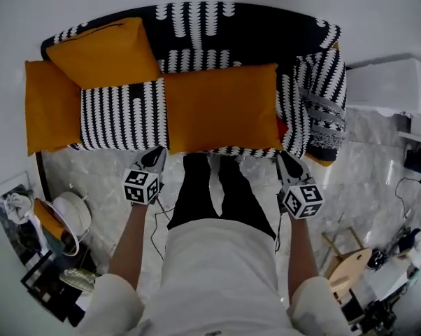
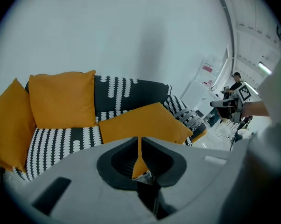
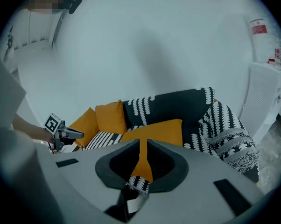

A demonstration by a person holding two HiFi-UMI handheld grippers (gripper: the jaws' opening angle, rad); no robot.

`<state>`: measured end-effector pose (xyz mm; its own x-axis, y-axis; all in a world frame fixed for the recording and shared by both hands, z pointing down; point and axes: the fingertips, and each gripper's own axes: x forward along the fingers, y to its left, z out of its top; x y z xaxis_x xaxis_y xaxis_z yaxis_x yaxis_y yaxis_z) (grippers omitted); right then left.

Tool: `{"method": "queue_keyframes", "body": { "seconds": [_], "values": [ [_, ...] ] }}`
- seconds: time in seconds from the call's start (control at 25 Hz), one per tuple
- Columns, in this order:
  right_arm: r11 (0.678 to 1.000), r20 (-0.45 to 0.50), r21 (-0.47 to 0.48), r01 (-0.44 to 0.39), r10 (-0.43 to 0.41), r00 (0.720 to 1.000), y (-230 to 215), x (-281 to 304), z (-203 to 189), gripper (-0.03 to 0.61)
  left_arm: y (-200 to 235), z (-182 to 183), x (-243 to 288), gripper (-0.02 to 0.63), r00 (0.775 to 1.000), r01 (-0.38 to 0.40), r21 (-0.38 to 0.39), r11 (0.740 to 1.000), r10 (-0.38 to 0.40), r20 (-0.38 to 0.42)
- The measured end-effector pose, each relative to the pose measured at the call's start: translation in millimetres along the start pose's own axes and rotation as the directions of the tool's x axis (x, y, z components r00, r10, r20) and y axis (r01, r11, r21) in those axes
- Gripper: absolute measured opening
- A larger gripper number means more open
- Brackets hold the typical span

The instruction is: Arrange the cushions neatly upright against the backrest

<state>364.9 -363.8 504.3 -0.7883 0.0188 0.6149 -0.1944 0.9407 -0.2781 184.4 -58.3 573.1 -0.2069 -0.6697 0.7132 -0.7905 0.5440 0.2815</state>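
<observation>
A large orange cushion (image 1: pixel 221 107) lies flat on the seat of a black-and-white patterned sofa (image 1: pixel 123 114). A second orange cushion (image 1: pixel 105 51) leans upright against the backrest at the left. A third (image 1: pixel 50 107) stands at the left arm. A black-and-white patterned cushion (image 1: pixel 322 103) slumps at the right end. My left gripper (image 1: pixel 157 157) hovers by the flat cushion's front left corner, jaws shut and holding nothing. My right gripper (image 1: pixel 286 161) hovers by its front right corner, also shut with nothing in it. Both gripper views show the flat cushion (image 2: pixel 140 122) (image 3: pixel 157 130) beyond the shut jaws.
The person's black-trousered legs (image 1: pixel 210 194) stand between the grippers at the sofa's front edge. A round white object (image 1: pixel 70 219) and clutter sit on the floor at lower left. A wooden stool (image 1: pixel 350 268) stands at lower right, a white cabinet (image 1: pixel 385 82) beside the sofa.
</observation>
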Motion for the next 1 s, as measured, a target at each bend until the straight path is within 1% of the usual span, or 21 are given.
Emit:
{"method": "queue_keyframes", "body": {
  "seconds": [0.08,0.12,0.16,0.2,0.24,0.32,0.4,0.52,0.64,0.8,0.92,1.0],
  "values": [
    [1.0,-0.049,-0.021,-0.009,0.008,0.999,-12.8,7.1,-13.3,0.014,-0.2,-24.0,8.3,0.027,0.999,-0.003,-0.012,1.0,0.002,-0.046],
    [1.0,-0.075,-0.029,-0.013,0.011,0.997,-19.0,10.9,-20.8,0.032,0.0,-37.3,13.1,0.053,0.997,-0.001,-0.018,1.0,0.0,-0.072],
    [0.999,-0.104,-0.033,-0.017,0.013,0.994,-25.4,15.4,-29.2,0.079,1.2,-51.4,18.3,0.082,0.995,-0.002,-0.024,1.0,0.0,-0.099],
    [0.999,-0.134,-0.038,-0.018,0.013,0.991,-32.1,20.9,-37.8,0.097,3.8,-65.5,24.0,0.101,0.992,-0.007,-0.03,1.0,0.003,-0.127],
    [0.999,-0.163,-0.045,-0.017,0.01,0.987,-38.8,27.1,-46.0,0.097,7.4,-78.9,30.0,0.118,0.988,-0.015,-0.035,0.999,0.009,-0.154],
    [0.997,-0.214,-0.072,-0.016,0.0,0.977,-50.5,38.4,-60.8,0.118,14.8,-102.3,41.5,0.154,0.98,-0.032,-0.054,0.998,0.02,-0.2],
    [0.995,-0.256,-0.095,-0.02,-0.005,0.967,-60.0,47.1,-73.8,0.154,21.1,-121.1,51.7,0.192,0.972,-0.049,-0.081,0.996,0.03,-0.232],
    [0.993,-0.308,-0.119,-0.024,-0.014,0.951,-71.8,59.0,-92.7,0.18,30.1,-142.3,67.2,0.227,0.965,-0.069,-0.1,0.993,0.041,-0.26],
    [0.991,-0.349,-0.134,-0.016,-0.033,0.936,-80.8,74.1,-111.3,0.199,42.9,-163.5,83.9,0.265,0.956,-0.074,-0.131,0.989,0.033,-0.291],
    [0.984,-0.401,-0.176,0.005,-0.077,0.913,-90.5,93.9,-133.3,0.221,63.7,-190.7,106.3,0.303,0.932,-0.075,-0.129,0.989,0.023,-0.361],
    [0.975,-0.448,-0.222,0.013,-0.114,0.887,-97.8,99.7,-148.7,0.23,65.4,-219.8,126.4,0.311,0.91,-0.059,-0.113,0.992,0.007,-0.415],
    [0.972,-0.471,-0.235,0.023,-0.135,0.872,-102.8,105.0,-159.6,0.233,68.0,-240.0,141.0,0.316,0.894,-0.05,-0.107,0.993,-0.003,-0.448]
  ]
}}
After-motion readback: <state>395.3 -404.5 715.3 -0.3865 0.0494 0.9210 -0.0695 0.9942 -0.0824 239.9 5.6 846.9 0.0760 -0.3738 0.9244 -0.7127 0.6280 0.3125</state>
